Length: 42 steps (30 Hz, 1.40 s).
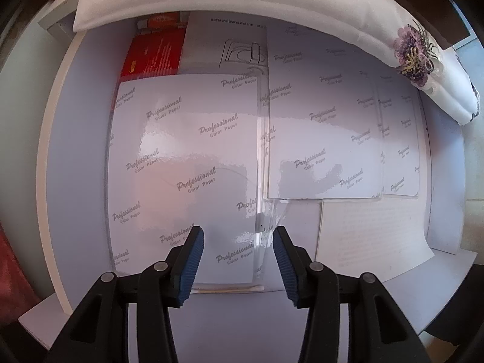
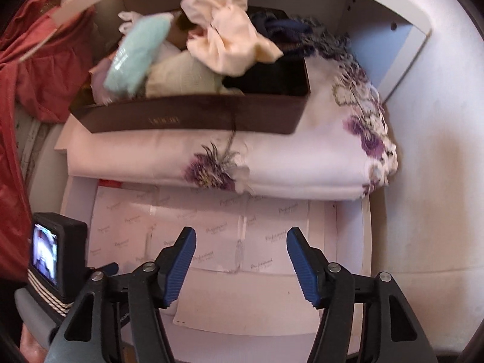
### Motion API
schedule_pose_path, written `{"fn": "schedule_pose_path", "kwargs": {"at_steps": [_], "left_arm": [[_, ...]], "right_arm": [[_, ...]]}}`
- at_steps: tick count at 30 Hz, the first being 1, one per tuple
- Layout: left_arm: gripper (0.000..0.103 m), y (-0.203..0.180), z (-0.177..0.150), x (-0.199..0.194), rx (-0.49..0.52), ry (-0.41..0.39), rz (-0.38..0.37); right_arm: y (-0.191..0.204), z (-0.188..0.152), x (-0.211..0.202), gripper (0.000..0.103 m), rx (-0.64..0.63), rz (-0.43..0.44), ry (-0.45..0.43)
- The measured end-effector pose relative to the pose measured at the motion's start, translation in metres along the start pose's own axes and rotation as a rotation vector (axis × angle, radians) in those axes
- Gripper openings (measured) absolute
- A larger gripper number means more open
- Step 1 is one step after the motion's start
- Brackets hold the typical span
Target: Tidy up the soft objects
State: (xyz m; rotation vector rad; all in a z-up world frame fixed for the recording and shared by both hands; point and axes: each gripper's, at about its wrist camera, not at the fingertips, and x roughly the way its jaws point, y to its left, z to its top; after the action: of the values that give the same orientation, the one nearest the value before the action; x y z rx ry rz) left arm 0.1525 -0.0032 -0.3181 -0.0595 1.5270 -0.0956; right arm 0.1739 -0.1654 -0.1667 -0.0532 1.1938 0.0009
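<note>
Setting: a white shelf (image 2: pixel 402 181) inside a cabinet, its floor lined with glossy white sheets of paper printed "Professional Color Paper" (image 1: pixel 187 157).
Left tool (image 1: pixel 239 260): points straight down over the sheets, its blue ribbed pads apart at a middling width, nothing between them.
Right tool (image 2: pixel 240 263): tilted down toward the shelf, pads also apart and empty.
Soft things: a dark brown, long, shallow cardboard box (image 2: pixel 193 115) holds a loose heap: a crumpled cream cloth (image 2: pixel 230 39), a pale mint fluffy roll (image 2: pixel 136 54), a dark blue fabric (image 2: pixel 281 27). The picture is blurred, so finer detail is unclear.
Underlay: the box rests on a folded white cloth with purple flower print (image 2: pixel 302 163), thick and smooth, lying across the back of the shelf.
Key relation: from the right tool the box and folded cloth lie straight ahead and above in the view, their long axes running side to side, across the tool's pointing line. In the left wrist view only the folded cloth's front edge shows at the top, so the right hand looks the nearer to the box.
Also seen: a red cardboard packet (image 1: pixel 154 51) under the sheets; red cloth (image 2: pixel 45 69) at the left outside the cabinet.
Handling guess: the cream cloth sits highest and loosest, likely the easiest pinch.
</note>
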Motion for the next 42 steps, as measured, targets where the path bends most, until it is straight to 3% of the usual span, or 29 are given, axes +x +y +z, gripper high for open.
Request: {"fn": "schedule_pose_path", "kwargs": {"at_steps": [9, 16, 27, 35, 42], "left_arm": [[0.048, -0.003, -0.003, -0.019, 0.005, -0.047, -0.009], [0.048, -0.008, -0.005, -0.052, 0.016, -0.134, -0.024], [0.048, -0.013, -0.017, -0.127, 0.048, -0.374, -0.003], [0.048, -0.018, -0.038, -0.187, 0.048, -0.568, -0.007], [0.049, -0.023, -0.061, -0.23, 0.038, -0.685, -0.016]], "right_arm": [[-0.002, -0.013, 0.014, 0.068, 0.041, -0.015, 0.042], [-0.002, -0.014, 0.011, 0.07, 0.059, -0.018, 0.029], [-0.008, -0.014, -0.014, 0.071, 0.11, -0.014, -0.04], [-0.003, -0.019, -0.054, 0.072, 0.106, -0.021, -0.151], [0.003, -0.026, -0.101, 0.077, 0.08, -0.041, -0.262]]}}
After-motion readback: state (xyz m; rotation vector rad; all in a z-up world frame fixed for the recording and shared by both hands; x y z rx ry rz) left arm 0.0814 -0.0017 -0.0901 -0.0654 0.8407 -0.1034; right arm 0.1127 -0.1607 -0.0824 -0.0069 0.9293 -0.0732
